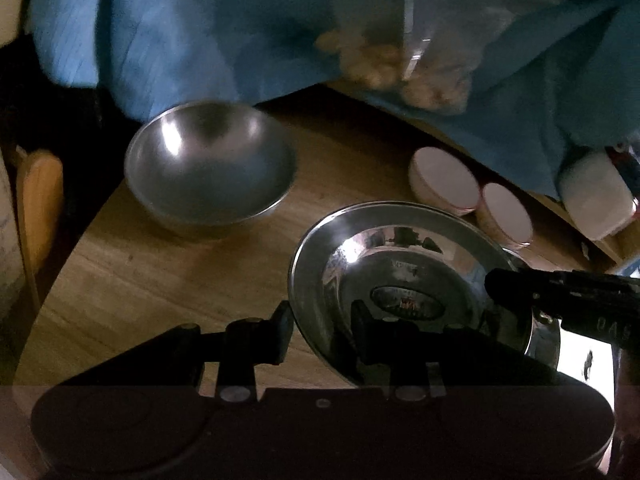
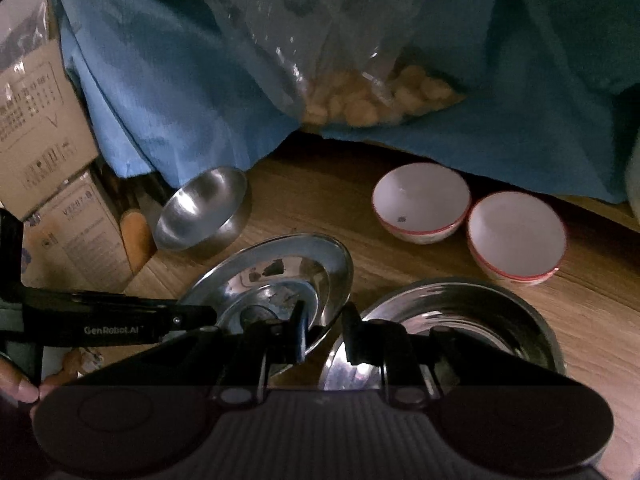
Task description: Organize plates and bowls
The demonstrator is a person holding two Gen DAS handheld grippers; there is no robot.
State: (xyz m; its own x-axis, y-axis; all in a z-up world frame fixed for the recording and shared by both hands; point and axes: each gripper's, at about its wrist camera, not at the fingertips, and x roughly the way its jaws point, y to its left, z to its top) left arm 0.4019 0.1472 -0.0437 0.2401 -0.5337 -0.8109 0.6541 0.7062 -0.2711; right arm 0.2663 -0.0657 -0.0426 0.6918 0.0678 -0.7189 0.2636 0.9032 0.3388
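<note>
A shiny steel plate (image 1: 400,264) is held tilted above the wooden table between both grippers. My left gripper (image 1: 320,328) straddles its near left rim, one finger outside and one inside. My right gripper (image 2: 324,332) straddles the plate's (image 2: 276,276) right rim; it shows in the left wrist view as a black arm (image 1: 560,296). A steel bowl (image 1: 210,164) stands at the left, also seen in the right wrist view (image 2: 200,210). Two white red-rimmed bowls (image 2: 420,202) (image 2: 516,236) stand at the right. A larger steel bowl (image 2: 460,320) sits under my right gripper.
Blue cloth (image 2: 180,92) covers the back, with a clear bag of pale lumps (image 2: 380,96) on it. Cardboard boxes (image 2: 44,120) stand at the left. A white container (image 1: 596,196) is at the far right. The wooden table (image 1: 140,280) edge runs at the left.
</note>
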